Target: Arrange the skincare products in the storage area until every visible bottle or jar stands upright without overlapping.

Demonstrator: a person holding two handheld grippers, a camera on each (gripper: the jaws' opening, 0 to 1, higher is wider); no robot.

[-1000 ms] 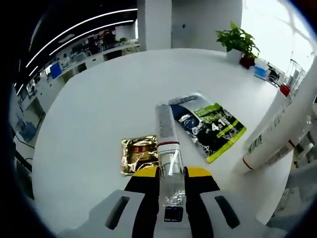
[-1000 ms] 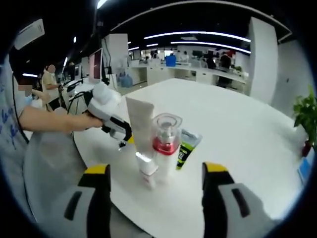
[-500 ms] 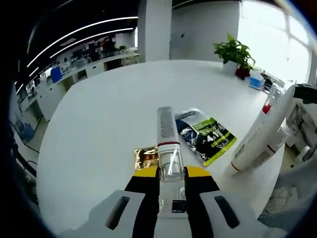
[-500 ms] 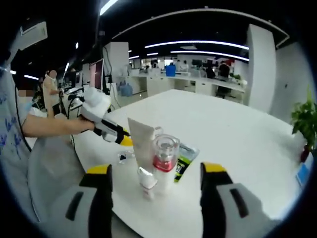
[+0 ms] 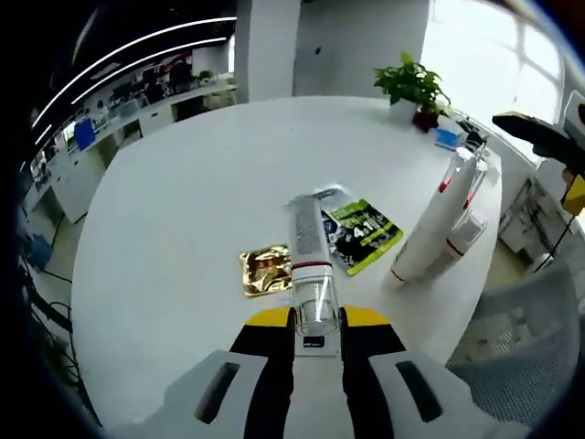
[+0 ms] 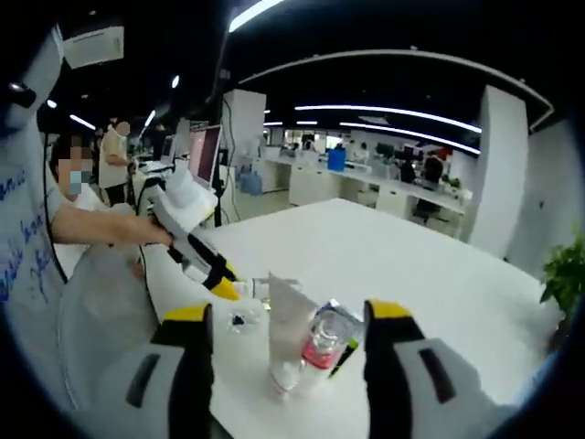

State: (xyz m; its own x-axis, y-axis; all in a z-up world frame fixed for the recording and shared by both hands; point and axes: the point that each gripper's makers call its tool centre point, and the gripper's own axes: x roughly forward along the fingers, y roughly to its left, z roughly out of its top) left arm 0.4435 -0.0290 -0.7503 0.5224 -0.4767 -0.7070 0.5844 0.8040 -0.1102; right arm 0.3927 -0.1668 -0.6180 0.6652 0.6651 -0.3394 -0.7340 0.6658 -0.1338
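— We have an open-plan office behind us and a round white tabletop (image 5: 183, 201). What are we carrying?

— Our left hand-held gripper (image 5: 316, 322) is clamped on a clear-capped tube (image 5: 309, 265), held flat above the tabletop, presumably so we can stand it upright.

— And the others?

— A white tube (image 5: 430, 229) and a clear, red-collared bottle (image 6: 322, 346) stand at the near edge, beside two glossy sachets. Our right hand-held gripper (image 6: 288, 320) hangs released.

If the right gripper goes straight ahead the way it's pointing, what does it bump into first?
Probably the white squeeze tube standing cap-down on the round white table, with the clear red-collared bottle right beside it. Both sit between the open right gripper's jaws, though depth is unclear.
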